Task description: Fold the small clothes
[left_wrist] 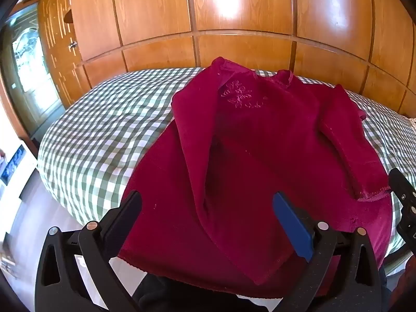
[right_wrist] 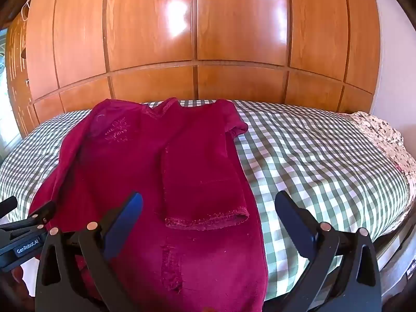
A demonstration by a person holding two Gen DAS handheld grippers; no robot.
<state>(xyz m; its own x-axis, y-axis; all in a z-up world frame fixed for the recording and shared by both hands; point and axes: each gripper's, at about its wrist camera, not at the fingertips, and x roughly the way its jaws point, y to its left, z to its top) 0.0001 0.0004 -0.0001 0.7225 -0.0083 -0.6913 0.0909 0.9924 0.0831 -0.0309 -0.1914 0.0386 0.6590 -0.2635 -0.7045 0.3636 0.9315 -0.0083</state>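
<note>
A dark red long-sleeved garment (left_wrist: 260, 143) (right_wrist: 145, 161) lies on a green-and-white checked bed (left_wrist: 98, 119) (right_wrist: 312, 156), collar at the far end, with an embroidered motif on the chest. Both sleeves are folded inward over the body; the right sleeve's cuff (right_wrist: 208, 219) lies near the middle. My left gripper (left_wrist: 208, 208) hovers open above the near hem, nothing between its fingers. My right gripper (right_wrist: 208, 208) is open too, its left finger over the garment and its right finger over bare bedding. Each gripper shows at the other view's edge.
A glossy wooden wardrobe (left_wrist: 234, 26) (right_wrist: 208, 39) stands right behind the bed. A floral pillow or cloth (right_wrist: 382, 135) lies at the bed's far right. Floor and a glazed door (left_wrist: 28, 65) are to the left of the bed.
</note>
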